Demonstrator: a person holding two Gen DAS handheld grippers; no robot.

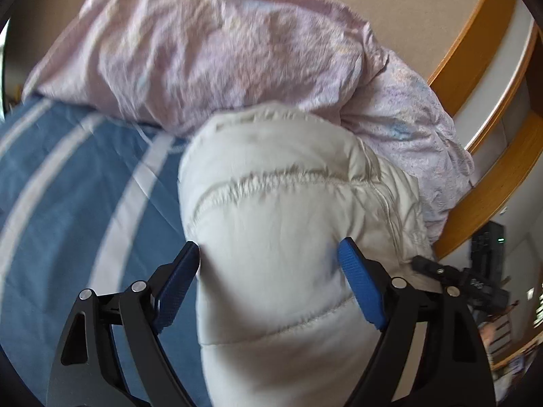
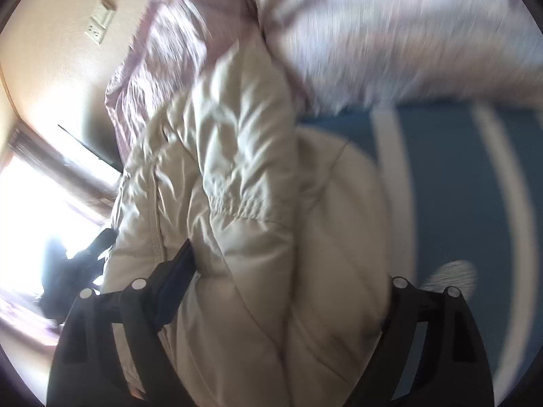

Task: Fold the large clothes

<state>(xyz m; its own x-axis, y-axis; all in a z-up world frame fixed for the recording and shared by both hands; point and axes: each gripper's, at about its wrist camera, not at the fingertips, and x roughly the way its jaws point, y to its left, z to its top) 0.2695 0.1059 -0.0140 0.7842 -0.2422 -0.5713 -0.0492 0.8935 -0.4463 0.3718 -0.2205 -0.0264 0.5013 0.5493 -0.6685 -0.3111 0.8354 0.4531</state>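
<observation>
A cream quilted puffer jacket (image 1: 288, 224) lies bunched on a blue bedsheet with white stripes (image 1: 68, 186). My left gripper (image 1: 271, 264) has its blue-padded fingers (image 1: 359, 288) spread wide on either side of a thick fold of the jacket, which fills the gap between them. In the right wrist view the same jacket (image 2: 244, 176) bulges between the fingers of my right gripper (image 2: 288, 271); its left finger (image 2: 176, 281) presses into the fabric and the right finger is hidden behind the jacket. That view is blurred.
A pink crumpled duvet (image 1: 210, 54) is heaped behind the jacket, also in the right wrist view (image 2: 390, 34). A wooden bed frame (image 1: 485, 183) curves at right. A beige wall with a socket plate (image 2: 98, 27) and a bright window (image 2: 30, 210) are at left.
</observation>
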